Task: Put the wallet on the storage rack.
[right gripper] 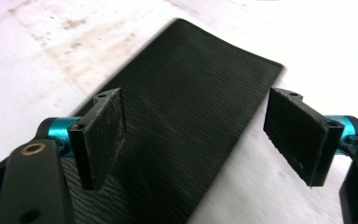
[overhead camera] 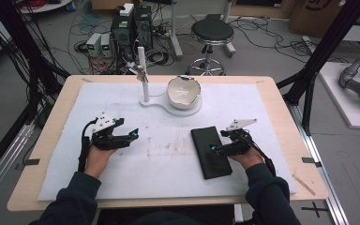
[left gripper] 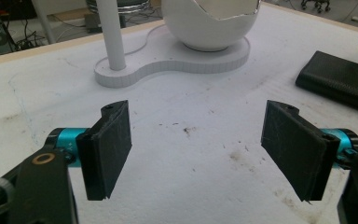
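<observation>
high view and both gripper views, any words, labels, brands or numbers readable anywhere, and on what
None can be read.
Brown cardboard box on the floor at top right: a dark printed mark, cut off and too blurred to read.
Flat black ribbed case on the white foam mat: no lettering shows.
White cracked-egg-shaped bowl: no lettering shows.

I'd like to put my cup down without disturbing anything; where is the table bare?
Bare: the mat's middle, between the left claw and the black case, and the near edge. Crowded: the back, with the white stand and bowl; the right claw is over the case.
</observation>
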